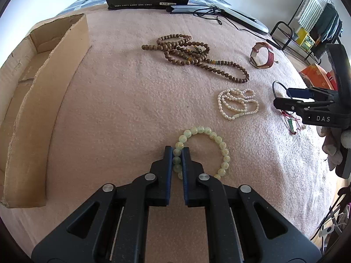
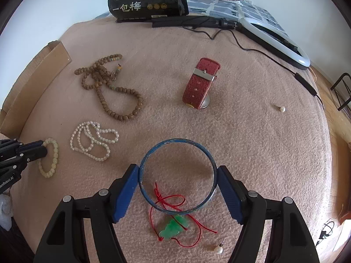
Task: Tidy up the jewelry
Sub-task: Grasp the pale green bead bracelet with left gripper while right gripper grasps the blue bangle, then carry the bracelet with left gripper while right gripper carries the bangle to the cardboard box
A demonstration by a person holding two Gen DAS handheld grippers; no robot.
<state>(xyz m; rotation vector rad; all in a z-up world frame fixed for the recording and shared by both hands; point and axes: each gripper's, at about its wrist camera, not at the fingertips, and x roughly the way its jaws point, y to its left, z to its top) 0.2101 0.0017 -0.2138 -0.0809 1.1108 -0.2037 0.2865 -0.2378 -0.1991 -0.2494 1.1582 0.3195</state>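
1. The big pink blanket (image 1: pixel 122 100) carries everything here; it looks like a bed, so no bench to speak of.
2. Along its left edge lies the open cardboard box (image 1: pixel 33 92), the likely home for the jewelry. It sits to the left of both hands, and the left hand is clearly the nearer one.
3. Left tongs (image 1: pixel 177 153): pressed together on the near-left arc of the pale green bead bracelet (image 1: pixel 221 146), pinching a few beads between the blue pads. The rest of the loop trails off to the right on the blanket, so the carry to the box runs leftward.
4. Right tongs (image 2: pixel 178 171): spread wide, one blue pad against each side of the blue bangle (image 2: pixel 175 144). The ring lies flat across the gap, its far rim pointing away; I judge it gripped across its width.
5. Just under the bangle's near rim, a green pendant (image 2: pixel 173 230) on a red cord (image 2: pixel 169 199) lies on the blanket; the cord crosses the ring and could snag on a lift.
6. Farther out wait the brown bead necklace (image 1: pixel 197 54), the pearl strand (image 1: pixel 237 104) and the red-strapped watch (image 2: pixel 200 85).
7. Smallest: two pearl studs, one near (image 2: pixel 218 249), one far right (image 2: pixel 282 109).
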